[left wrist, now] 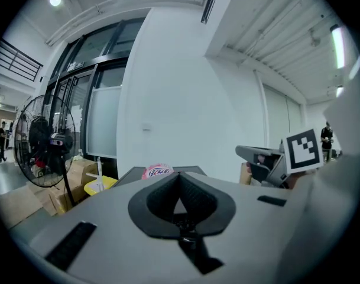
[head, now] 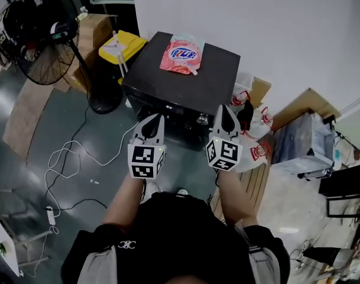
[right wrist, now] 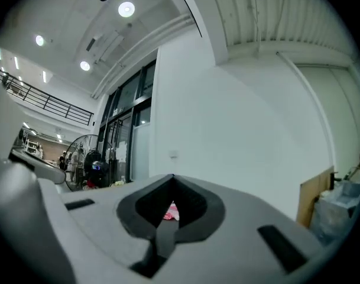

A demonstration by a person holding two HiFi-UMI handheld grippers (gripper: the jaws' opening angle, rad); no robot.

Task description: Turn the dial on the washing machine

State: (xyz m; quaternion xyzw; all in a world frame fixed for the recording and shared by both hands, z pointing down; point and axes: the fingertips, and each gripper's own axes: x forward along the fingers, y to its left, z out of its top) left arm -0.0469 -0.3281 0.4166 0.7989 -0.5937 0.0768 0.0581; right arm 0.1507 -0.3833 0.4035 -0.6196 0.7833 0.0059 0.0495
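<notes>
The black washing machine [head: 168,84] stands against the white wall, with a pink detergent bag [head: 182,55] lying on its top. Its silver dial [head: 202,119] shows on the front panel, between my two grippers. My left gripper [head: 158,119] hangs in front of the panel's left part, jaws together and nothing in them. My right gripper [head: 224,107] is just right of the dial, also shut and empty, not touching it. In the left gripper view the closed tips [left wrist: 178,175] point over the machine toward the bag [left wrist: 158,171]. The right gripper view shows closed tips [right wrist: 172,176].
A black standing fan [head: 41,37] and cardboard boxes [head: 90,31] stand to the left, with a yellow bin [head: 125,45] beside the machine. White cables [head: 66,158] trail over the floor. Red-and-white plastic bags [head: 258,136] and a clear storage box [head: 304,144] crowd the right side.
</notes>
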